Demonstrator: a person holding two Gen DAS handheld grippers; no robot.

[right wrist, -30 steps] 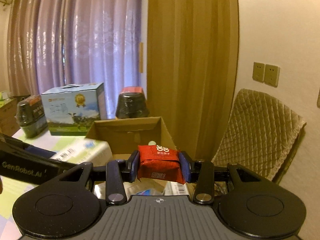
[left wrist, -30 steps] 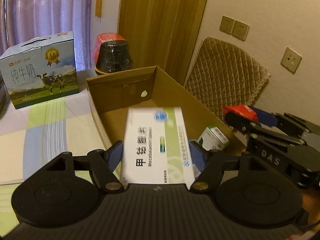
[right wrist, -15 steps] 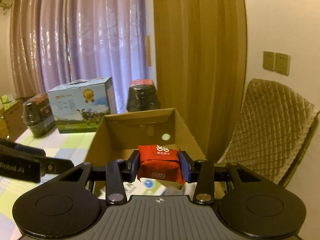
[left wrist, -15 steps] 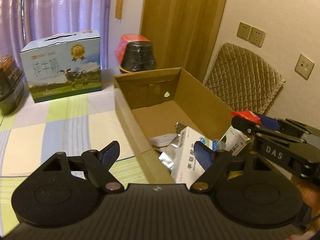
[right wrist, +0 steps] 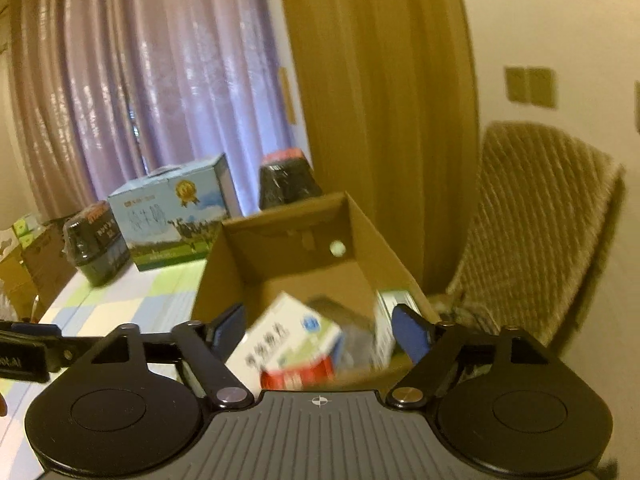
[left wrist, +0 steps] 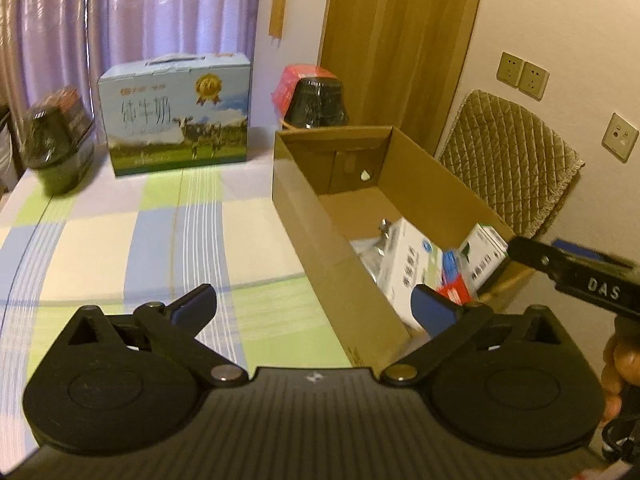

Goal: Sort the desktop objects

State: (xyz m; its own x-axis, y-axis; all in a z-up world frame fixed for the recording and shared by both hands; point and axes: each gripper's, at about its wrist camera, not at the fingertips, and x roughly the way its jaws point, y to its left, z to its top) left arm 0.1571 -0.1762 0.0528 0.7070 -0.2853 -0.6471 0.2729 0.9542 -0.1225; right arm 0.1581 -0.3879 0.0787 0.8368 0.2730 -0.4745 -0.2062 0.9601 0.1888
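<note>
Left wrist view: left gripper (left wrist: pixel 314 306) spread wide, empty, straddling the near wall of the cardboard box (left wrist: pixel 340 276). White medicine box (left wrist: pixel 408 258) lies inside, ahead and right, long axis slanting away; red packet (left wrist: pixel 454 292) beside it. Tablecloth (left wrist: pixel 120 240) ahead looks bare.

Right wrist view: right gripper (right wrist: pixel 319 330) parted, nothing held. Red packet (right wrist: pixel 298 372) sits just below, in the box, touching the medicine box (right wrist: pixel 286 338). Right is nearer.

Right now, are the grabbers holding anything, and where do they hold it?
Nothing is held. The left gripper and the right gripper both have fingers spread open, and the red snack packet lies in the brown cardboard box.
</note>
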